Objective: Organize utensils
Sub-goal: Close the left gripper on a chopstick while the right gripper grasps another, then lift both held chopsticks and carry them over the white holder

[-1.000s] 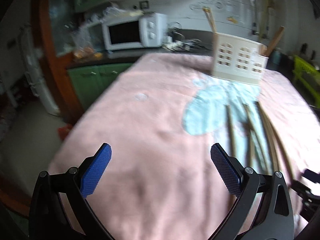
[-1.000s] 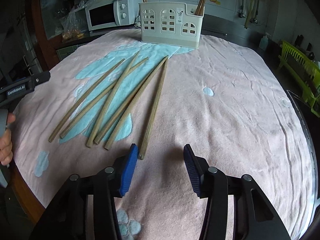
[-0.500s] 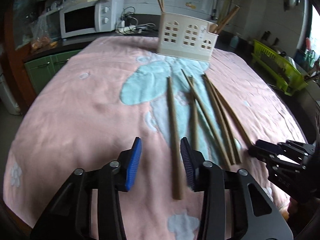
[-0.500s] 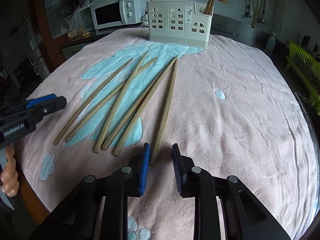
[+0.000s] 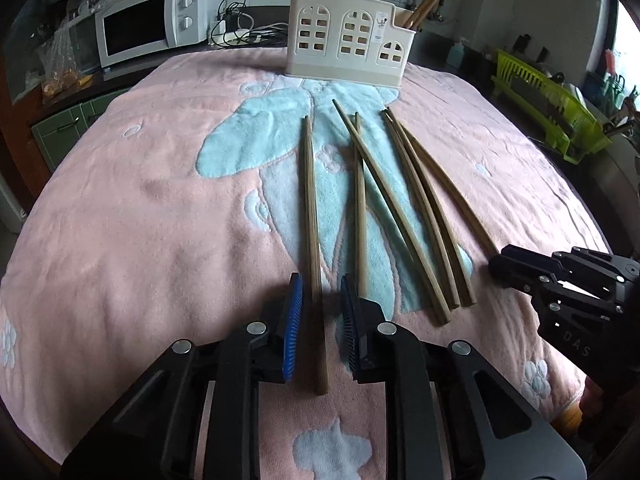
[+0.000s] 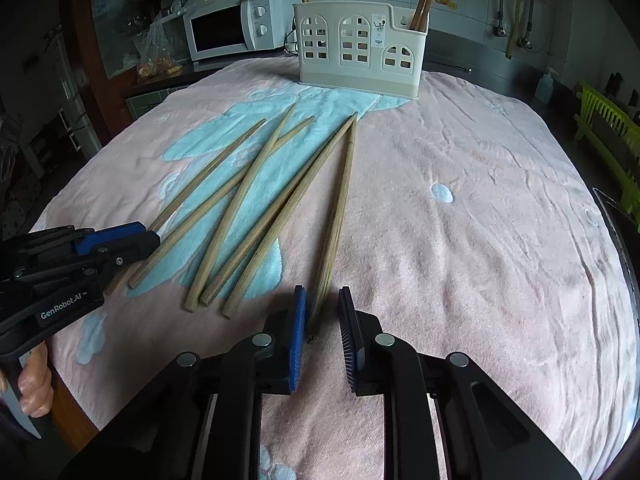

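- Microwave (image 5: 140, 28) white, on the dark counter at far left, behind the pink towel (image 5: 140, 220).
- Plastic bag (image 5: 60, 60) just left of the microwave, orange contents inside.
- Left gripper (image 5: 320, 320) low over the towel's near edge, blue pads (image 5: 294, 332) narrowly parted, straddling the near end of the leftmost chopstick (image 5: 310, 208); no visible squeeze on it, gaps showing on both sides.
- Leftmost chopstick flat on the towel, apart from the others, tip aimed toward the holder.
- Cream utensil holder (image 5: 346, 40) upright at the far edge of the towel, arched window cutouts in front, chopsticks standing in its end compartments.
- Four more loose chopsticks (image 5: 400, 200) fanned on the blue patch, two of them crossing.
- Right gripper (image 6: 322, 328) likewise narrowly parted, around the near end of the rightmost chopstick (image 6: 338, 208); stick close beside the blue pad (image 6: 298, 340), contact unclear, gap on the other side.
- Green dish rack (image 5: 548, 108) at far right, off the towel.
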Demonstrator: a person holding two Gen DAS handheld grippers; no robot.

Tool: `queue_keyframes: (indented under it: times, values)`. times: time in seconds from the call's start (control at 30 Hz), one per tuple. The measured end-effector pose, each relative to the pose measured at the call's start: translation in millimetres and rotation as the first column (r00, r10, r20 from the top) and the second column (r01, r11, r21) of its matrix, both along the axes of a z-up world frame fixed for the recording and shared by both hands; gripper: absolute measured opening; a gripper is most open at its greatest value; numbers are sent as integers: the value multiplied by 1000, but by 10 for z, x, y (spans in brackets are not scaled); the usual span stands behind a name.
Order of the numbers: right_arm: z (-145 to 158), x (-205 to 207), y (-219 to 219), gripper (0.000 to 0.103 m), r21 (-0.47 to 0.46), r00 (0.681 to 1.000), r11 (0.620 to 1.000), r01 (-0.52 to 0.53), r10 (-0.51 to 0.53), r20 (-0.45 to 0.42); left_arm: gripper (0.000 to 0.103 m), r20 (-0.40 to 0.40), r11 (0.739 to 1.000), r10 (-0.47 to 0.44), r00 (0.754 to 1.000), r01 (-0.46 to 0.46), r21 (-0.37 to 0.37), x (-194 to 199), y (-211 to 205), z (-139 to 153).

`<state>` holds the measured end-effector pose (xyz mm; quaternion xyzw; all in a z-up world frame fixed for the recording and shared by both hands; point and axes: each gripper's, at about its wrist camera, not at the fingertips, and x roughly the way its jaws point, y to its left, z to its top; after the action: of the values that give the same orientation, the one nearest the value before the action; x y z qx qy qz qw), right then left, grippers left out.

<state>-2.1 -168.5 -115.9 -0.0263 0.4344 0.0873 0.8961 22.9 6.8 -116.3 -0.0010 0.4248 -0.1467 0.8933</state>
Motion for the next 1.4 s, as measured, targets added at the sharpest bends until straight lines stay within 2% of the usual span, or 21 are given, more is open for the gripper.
queue_keyframes:
  times: [0.07,0.17,0.23,0.37,0.5,0.63,0.8,0.9,1.13,1.23,1.4]
  values:
    - [-1,5,0,15,-4,1000,1000,-2,2,2,14,3,1000,3,1000,-3,14,2,-5,-6]
    - [-3,7,11,13,-11,1000,1000,-5,5,8,13,2,999,5,1000,-5,32,4,-20,-3]
    - [-1,13,-2,10,-10,1000,1000,-1,1,13,6,-3,999,21,1000,-21,42,23,-19,4]
    - [27,-12,-56,10,-1,1000,1000,10,-10,21,5,-5,999,30,1000,-29,31,32,19,53]
    - [169,-74,-142,9,15,998,1000,17,-18,61,5,48,999,29,998,-30,20,-12,50,218]
    - [397,-114,-213,8,23,992,1000,20,-23,124,5,136,999,38,990,-38,-1,-33,90,475]
    - [723,-82,-290,8,39,976,999,21,-29,215,5,205,998,56,977,-47,-50,84,164,749]
    - [900,-17,-317,8,43,963,999,20,-31,266,5,238,997,60,969,-49,-53,186,180,880]
    - [1188,223,-311,7,47,937,999,8,-24,348,5,250,996,66,966,-48,-77,444,272,1050]
    - [1254,309,-307,7,49,929,999,5,-22,369,5,249,995,78,965,-58,-85,506,334,1055]
    - [1293,456,-269,7,58,919,998,4,-26,393,5,227,988,97,969,-66,-141,625,458,1020]
